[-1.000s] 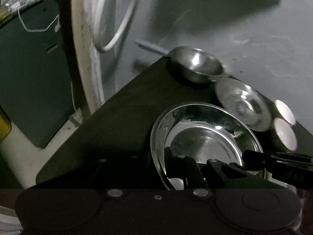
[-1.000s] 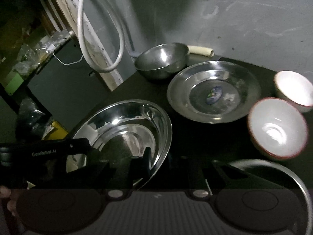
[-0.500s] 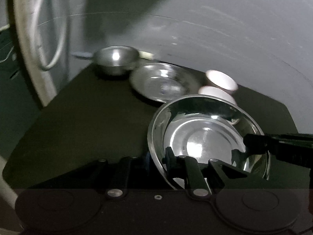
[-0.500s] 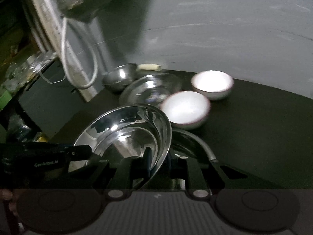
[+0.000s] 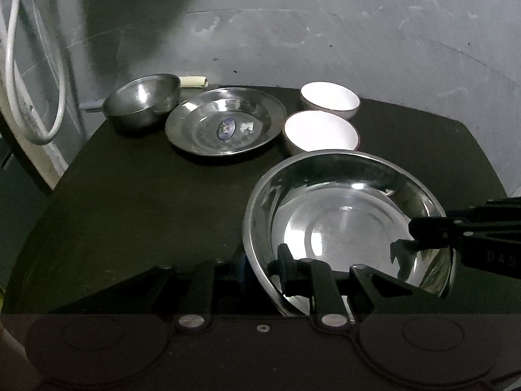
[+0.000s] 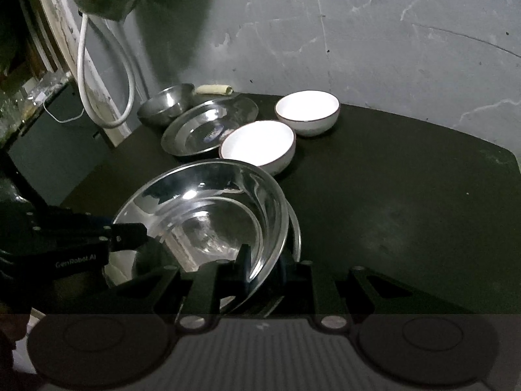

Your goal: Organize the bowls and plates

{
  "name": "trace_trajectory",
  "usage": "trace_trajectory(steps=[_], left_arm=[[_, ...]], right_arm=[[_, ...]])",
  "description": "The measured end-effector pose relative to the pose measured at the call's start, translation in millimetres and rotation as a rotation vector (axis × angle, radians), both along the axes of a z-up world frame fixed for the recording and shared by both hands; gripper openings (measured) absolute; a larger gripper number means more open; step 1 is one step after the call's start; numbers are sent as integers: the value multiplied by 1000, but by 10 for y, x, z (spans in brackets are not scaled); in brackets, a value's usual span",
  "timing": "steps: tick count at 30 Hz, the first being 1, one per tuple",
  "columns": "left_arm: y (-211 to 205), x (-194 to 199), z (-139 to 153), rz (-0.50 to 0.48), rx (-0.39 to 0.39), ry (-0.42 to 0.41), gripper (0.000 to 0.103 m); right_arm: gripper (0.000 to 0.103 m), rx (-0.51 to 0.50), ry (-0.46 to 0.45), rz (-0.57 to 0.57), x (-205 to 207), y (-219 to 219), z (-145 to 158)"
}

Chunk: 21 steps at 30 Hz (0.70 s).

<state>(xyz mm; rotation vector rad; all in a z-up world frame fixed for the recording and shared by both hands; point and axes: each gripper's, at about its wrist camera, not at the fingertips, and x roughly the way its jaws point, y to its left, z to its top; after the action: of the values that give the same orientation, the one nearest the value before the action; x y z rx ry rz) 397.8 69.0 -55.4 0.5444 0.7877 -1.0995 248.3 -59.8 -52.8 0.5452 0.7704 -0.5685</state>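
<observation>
A dark table [image 5: 136, 195] carries two white bowls [image 5: 320, 130], a steel plate [image 5: 224, 125] and steel bowl [image 5: 143, 104].

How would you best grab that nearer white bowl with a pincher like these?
By the rim of the nearer white bowl, one finger inside and one outside. It stands upright and open on the table. Come from its right, probably: that side is bare, while steel dishes crowd the left and front.

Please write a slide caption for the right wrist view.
Both grippers hold the large steel bowl by its rim above the dark table.
</observation>
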Motion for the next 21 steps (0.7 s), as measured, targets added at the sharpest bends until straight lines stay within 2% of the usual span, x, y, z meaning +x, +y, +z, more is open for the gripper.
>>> trace_trajectory(steps=[10,21], left_arm=[[-32,-44,-49,-10,23,-15,24],[-88,-39,-112,-25,44,-14,28]], right_arm=[[24,-46,33,22,12,58,18],[36,-72,50,42,61,74,15]])
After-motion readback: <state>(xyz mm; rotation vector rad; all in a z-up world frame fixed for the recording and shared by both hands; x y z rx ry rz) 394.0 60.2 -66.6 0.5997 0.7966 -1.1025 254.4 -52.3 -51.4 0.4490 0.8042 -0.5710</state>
